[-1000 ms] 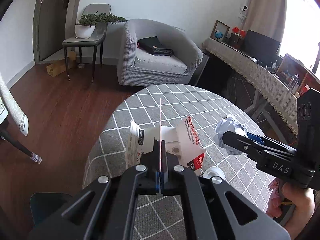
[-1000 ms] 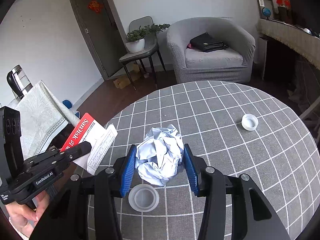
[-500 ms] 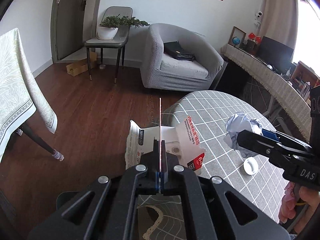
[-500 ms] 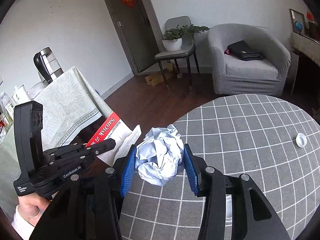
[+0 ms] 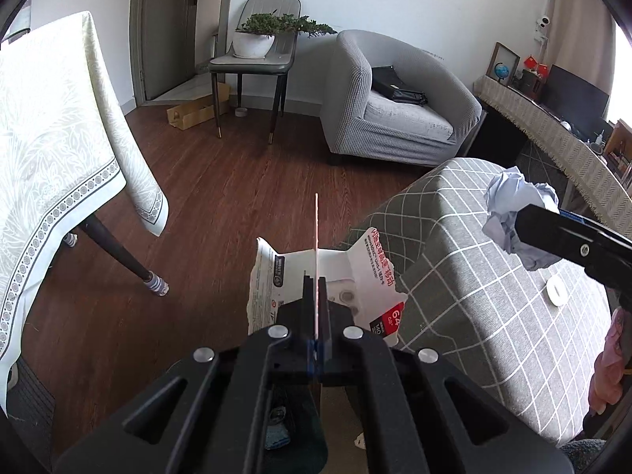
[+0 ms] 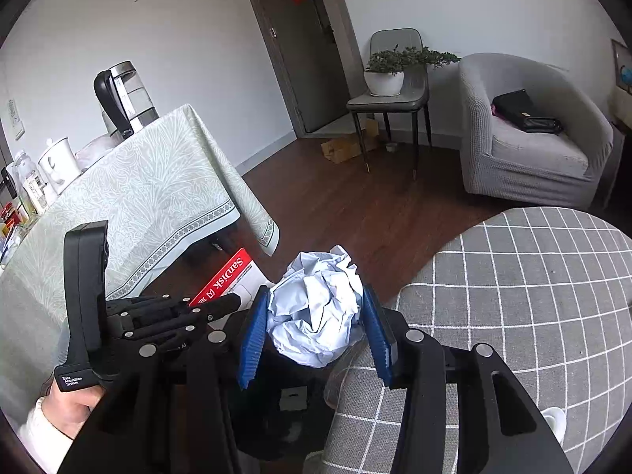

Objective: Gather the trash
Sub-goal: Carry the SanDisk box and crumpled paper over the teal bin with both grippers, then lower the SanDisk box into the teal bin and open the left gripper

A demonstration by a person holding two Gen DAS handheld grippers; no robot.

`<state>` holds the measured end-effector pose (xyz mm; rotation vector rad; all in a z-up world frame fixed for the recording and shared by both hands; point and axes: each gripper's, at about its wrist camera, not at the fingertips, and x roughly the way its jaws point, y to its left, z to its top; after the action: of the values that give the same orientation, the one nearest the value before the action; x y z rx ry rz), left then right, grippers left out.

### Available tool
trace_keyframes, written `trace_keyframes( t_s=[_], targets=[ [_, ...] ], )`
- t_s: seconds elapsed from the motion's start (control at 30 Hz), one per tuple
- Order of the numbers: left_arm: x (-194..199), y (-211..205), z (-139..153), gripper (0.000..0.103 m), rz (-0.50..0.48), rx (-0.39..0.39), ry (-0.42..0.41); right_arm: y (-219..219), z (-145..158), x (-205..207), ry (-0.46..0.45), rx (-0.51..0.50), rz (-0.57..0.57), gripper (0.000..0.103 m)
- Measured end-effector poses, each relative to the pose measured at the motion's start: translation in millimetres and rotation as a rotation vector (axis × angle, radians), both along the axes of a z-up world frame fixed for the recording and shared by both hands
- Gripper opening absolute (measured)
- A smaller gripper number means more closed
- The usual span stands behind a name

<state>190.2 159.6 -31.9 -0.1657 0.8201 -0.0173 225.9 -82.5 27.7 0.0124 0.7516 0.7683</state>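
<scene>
My left gripper (image 5: 316,300) is shut on a torn red-and-white card package (image 5: 355,276) and holds it off the left edge of the grey checked table (image 5: 474,284), above the wood floor; the package also shows in the right wrist view (image 6: 227,282). My right gripper (image 6: 314,328) is shut on a crumpled pale blue paper ball (image 6: 316,312), held over the table's edge. The ball also shows in the left wrist view (image 5: 517,213). A dark bin (image 5: 292,430) shows below the left gripper, mostly hidden. A white bottle cap (image 5: 556,291) lies on the table.
A second table with a pale patterned cloth (image 5: 59,150) stands to the left, with a kettle (image 6: 122,94) and jars on it. A grey armchair (image 5: 399,110) and a chair with a potted plant (image 5: 256,43) stand at the back. A white cup (image 6: 553,420) sits near the table's front.
Both grippers have swung left, off the table top and over its left edge, each still holding its piece of trash. The floor and the bin have come into view.
</scene>
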Motion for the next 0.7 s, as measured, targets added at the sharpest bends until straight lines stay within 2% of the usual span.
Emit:
trace_keyframes(
  t_s=[0.3, 0.57, 0.7],
  targets=[
    [-15, 31, -28, 0.001, 0.019, 0.040, 0.088, 30, -20, 3, 0.027, -0.038, 0.022, 0.047],
    [-29, 52, -64, 0.001, 0.011, -0.014, 0.197, 61, -30, -1, 0.026, -0.075, 0.056, 0.047],
    [-35, 57, -82, 0.001, -0.002, 0.003, 0.255, 75, -35, 0, 0.029, -0.090, 0.071, 0.047]
  ],
)
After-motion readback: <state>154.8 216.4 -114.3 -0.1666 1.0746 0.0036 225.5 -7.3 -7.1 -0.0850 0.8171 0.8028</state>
